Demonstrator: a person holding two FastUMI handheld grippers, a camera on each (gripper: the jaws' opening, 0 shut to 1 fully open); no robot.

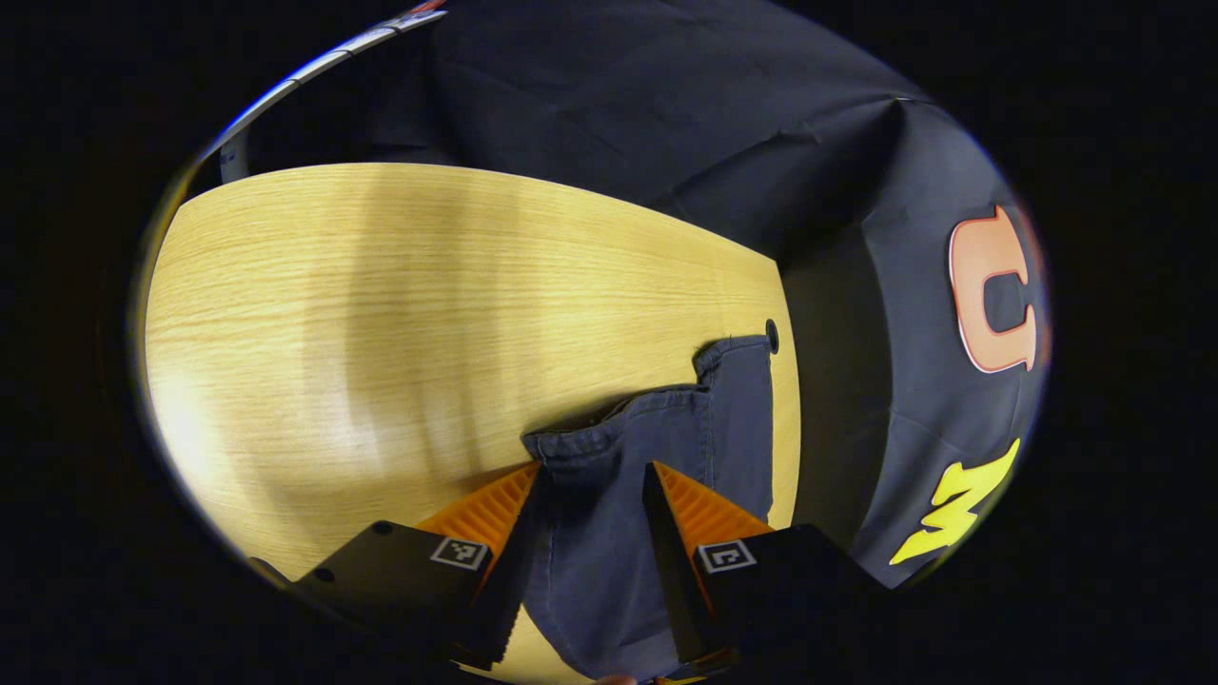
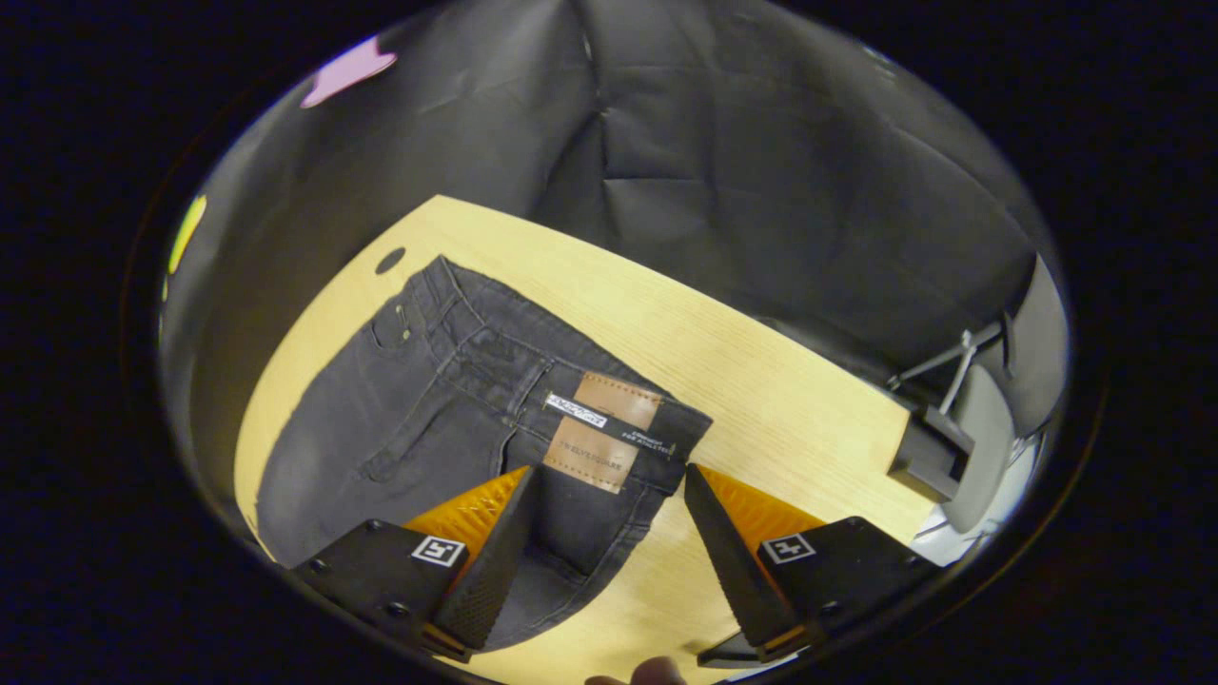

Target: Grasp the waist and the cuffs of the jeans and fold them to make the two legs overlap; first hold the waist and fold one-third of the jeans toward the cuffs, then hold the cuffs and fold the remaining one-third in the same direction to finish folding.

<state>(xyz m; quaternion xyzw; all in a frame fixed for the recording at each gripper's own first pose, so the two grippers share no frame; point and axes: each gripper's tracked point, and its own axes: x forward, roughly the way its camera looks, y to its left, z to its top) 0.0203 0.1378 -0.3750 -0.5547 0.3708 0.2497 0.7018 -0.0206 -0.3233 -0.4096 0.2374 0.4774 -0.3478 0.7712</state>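
Observation:
Dark jeans lie flat on the wooden table (image 1: 381,304). In the left gripper view the leg cuffs (image 1: 666,419) reach toward the table's right edge, one cuff sitting a bit beyond the other. My left gripper (image 1: 592,466) is open, its fingers on either side of the nearer cuff's hem. In the right gripper view the waist (image 2: 476,352) faces me, with a brown leather patch (image 2: 604,428) at its near corner. My right gripper (image 2: 609,469) hangs open over that corner, with one finger above denim and the other above bare table (image 2: 780,409).
A small dark round hole (image 1: 772,335) sits in the tabletop just past the cuffs, and a hole (image 2: 390,260) lies near the waist's far corner. A grey stand with a clamp (image 2: 942,447) sits at the table's right end. Black cloth walls surround the table.

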